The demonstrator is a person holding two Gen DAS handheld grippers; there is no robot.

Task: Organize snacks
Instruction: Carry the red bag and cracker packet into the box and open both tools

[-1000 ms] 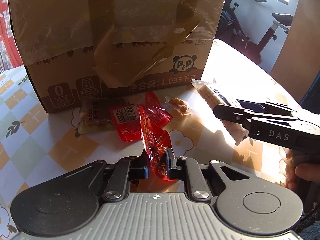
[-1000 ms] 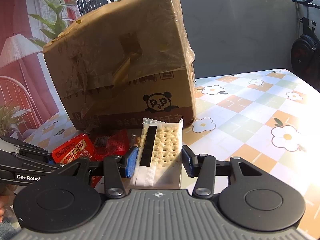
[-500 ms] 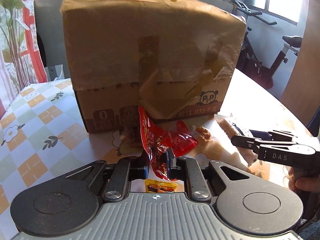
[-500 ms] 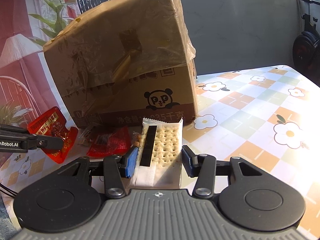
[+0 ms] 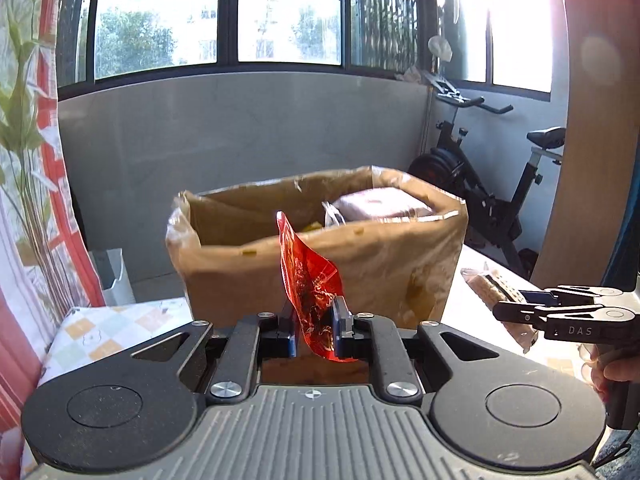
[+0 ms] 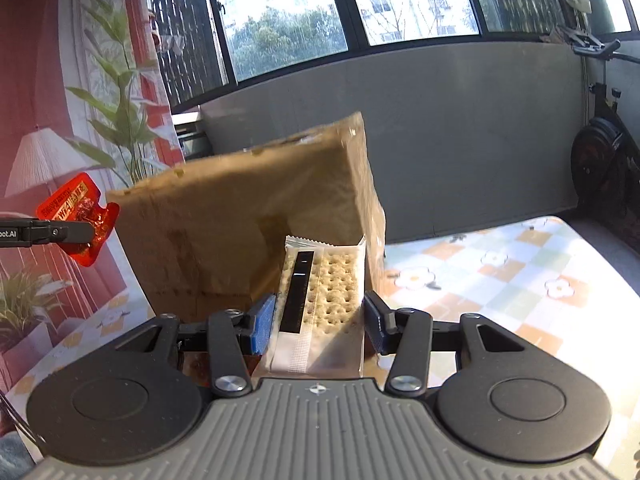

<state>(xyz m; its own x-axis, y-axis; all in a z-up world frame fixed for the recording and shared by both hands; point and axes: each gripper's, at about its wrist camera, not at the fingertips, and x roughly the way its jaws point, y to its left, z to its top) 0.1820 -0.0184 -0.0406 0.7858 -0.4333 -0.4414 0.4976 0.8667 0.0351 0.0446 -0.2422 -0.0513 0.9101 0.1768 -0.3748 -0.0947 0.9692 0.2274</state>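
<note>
My left gripper is shut on a red snack packet and holds it up in front of the open cardboard box, near rim height. The box holds a wrapped pack. My right gripper is shut on a clear cracker pack, lifted beside the box. In the left wrist view the right gripper is at right with the cracker pack. In the right wrist view the left gripper with the red packet is at far left.
The box stands on a table with a flower-check cloth. An exercise bike stands behind at right. A curtain and plant are at left, with a grey wall and windows behind.
Both grippers have risen with their packs. The left one went from table level up to the box rim, so the box's open top now shows. The loose snacks on the table have dropped out of view.
</note>
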